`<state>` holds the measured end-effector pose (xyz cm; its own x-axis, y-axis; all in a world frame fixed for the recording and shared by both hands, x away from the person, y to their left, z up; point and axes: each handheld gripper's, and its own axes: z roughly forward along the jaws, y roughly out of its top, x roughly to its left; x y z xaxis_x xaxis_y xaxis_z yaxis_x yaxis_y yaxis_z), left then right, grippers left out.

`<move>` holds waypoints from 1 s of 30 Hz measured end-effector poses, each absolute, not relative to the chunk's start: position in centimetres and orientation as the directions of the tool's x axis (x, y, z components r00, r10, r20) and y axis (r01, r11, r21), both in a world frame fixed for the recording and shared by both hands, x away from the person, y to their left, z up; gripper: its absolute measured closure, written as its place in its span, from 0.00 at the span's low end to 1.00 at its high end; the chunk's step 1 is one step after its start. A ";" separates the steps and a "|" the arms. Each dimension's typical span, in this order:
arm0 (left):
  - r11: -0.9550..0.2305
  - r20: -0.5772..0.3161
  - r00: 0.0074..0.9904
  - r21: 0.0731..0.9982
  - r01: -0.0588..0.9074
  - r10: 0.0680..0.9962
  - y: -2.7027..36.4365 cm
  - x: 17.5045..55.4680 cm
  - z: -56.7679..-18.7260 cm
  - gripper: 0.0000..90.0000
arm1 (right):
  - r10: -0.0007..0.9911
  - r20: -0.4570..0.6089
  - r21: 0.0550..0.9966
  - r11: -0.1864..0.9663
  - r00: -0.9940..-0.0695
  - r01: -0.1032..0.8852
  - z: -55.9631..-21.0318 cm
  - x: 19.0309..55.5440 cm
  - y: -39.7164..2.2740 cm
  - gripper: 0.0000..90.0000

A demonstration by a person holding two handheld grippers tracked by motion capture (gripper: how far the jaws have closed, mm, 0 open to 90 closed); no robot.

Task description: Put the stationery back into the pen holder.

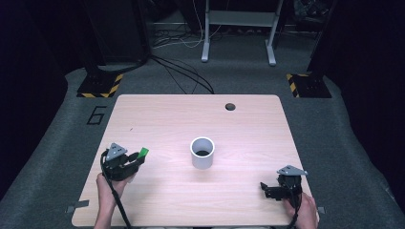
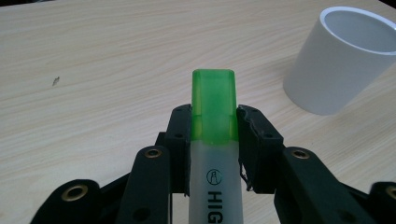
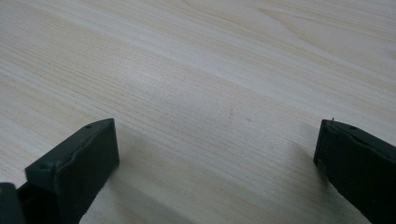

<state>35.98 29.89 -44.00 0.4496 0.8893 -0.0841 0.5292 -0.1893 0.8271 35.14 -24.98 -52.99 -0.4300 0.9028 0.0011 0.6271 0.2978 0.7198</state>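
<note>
Hand-held gripper number one, my left (image 2: 214,123), is pinching a green highlighter (image 2: 214,107), both jaws pressing against its sides right where the translucent green cap is meeting the frosted white barrel. Its cap end is sticking out past the jaw tips, and black lettering is showing on the barrel near the bottom of the left gripper view. From the high view, my left hand-held gripper (image 1: 135,159) is sitting over the near left part of the counter (image 1: 157,114), with the highlighter (image 1: 143,152) pointing right and slightly far, toward the middle of the counter. A black cable is trailing from it back along my forearm.

A white cup (image 1: 202,152) is standing upright near the centre of the counter, well apart from the highlighter's tip; its mouth is facing up and its inside is looking dark. In the left gripper view the cup (image 2: 334,65) is appearing at the far right, beyond the cap.

My right hand-held gripper (image 1: 267,188) is resting at the near right of the counter, its jaws spread wide with nothing between them. In the right gripper view, the right hand-held gripper (image 3: 215,163) is looking over bare wood grain, one black jaw showing at each lower corner.

A small dark round hole (image 1: 230,106) is sitting in the counter near its far edge.
</note>
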 end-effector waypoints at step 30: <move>-0.243 -0.040 0.534 0.860 0.449 0.845 26.5 37.8 -41.0 0.75 | 0.903 0.003 0.720 0.296 -0.430 0.627 -53.0 35.2 -24.9 0.00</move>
<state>37.80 26.52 -41.03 0.5336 0.8448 -0.0398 0.4494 -0.2433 0.8596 35.16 -24.95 -52.99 -0.4302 0.9027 0.0033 0.6273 0.2963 0.7202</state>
